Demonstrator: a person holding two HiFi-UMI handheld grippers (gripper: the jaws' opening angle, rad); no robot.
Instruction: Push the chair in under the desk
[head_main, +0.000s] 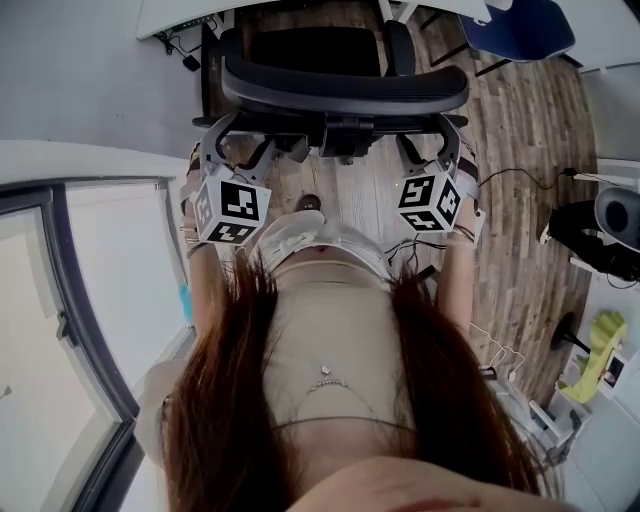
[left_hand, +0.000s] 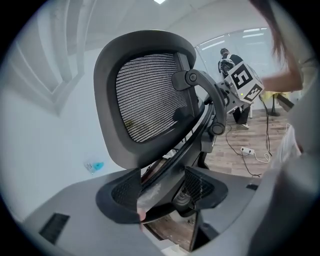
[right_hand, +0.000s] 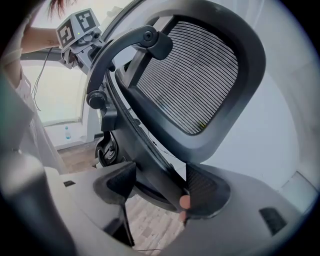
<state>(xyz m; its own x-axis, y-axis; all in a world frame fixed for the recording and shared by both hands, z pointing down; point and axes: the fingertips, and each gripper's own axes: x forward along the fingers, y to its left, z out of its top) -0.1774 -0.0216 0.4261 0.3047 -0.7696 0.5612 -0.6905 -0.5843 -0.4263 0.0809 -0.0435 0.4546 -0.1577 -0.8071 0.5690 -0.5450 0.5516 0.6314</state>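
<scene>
Directly below the head camera stands a black mesh-backed office chair (head_main: 345, 90) on the wood-plank floor (head_main: 520, 150). Its backrest is turned toward the person and its seat toward the white desk (head_main: 180, 12), whose edge runs along the top left of that view. The seat is still in plain sight in front of that edge.

The left gripper (head_main: 238, 150) sits at the left end of the backrest frame and the right gripper (head_main: 440, 150) at the right end, each with its black-and-white marker cube on top.

In the left gripper view, the left gripper (left_hand: 165, 192) has its jaws spread, with the chair's (left_hand: 150, 95) curved black back bar running between them and lying against the left pad. A gap remains on the other side.

In the right gripper view, the right gripper (right_hand: 157, 187) is likewise spread. The chair's (right_hand: 200, 80) back bar crosses between the jaws and touches the right pad, with floor showing in the gap beside the left one.

A blue chair (head_main: 520, 30) stands well apart near the top right corner of the head view.
</scene>
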